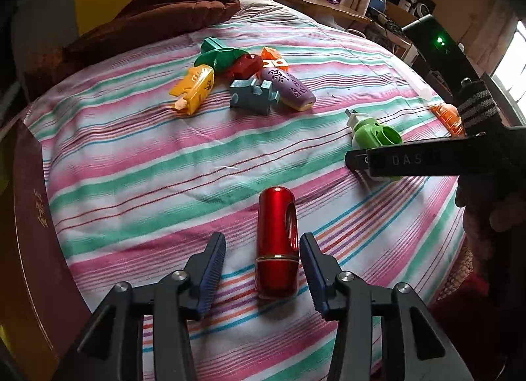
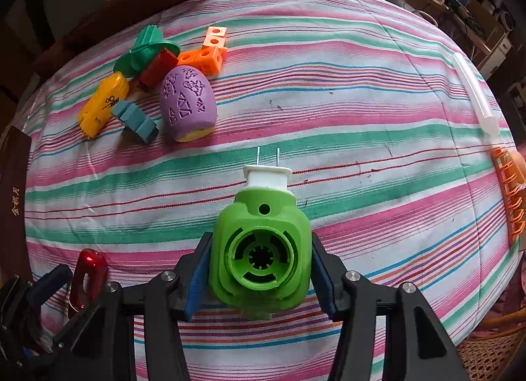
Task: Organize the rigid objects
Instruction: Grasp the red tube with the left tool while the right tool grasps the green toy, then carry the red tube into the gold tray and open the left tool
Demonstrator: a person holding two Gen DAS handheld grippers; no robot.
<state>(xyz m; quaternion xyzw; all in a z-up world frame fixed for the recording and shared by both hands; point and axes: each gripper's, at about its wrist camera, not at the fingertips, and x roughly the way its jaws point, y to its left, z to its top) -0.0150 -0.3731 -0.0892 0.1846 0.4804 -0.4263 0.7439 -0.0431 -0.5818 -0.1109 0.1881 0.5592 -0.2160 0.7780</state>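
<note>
Gripping the green plug [image 2: 261, 251], the right tongs [image 2: 261, 269] sit at 3 o'clock of the open left tongs [image 1: 263, 269], which straddle the red cylinder [image 1: 277, 243].

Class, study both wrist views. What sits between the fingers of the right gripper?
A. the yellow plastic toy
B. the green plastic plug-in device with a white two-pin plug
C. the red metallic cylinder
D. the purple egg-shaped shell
B: the right gripper has its blue pads against both sides of the green plastic plug-in device; the red metallic cylinder lies by the left gripper.
</note>
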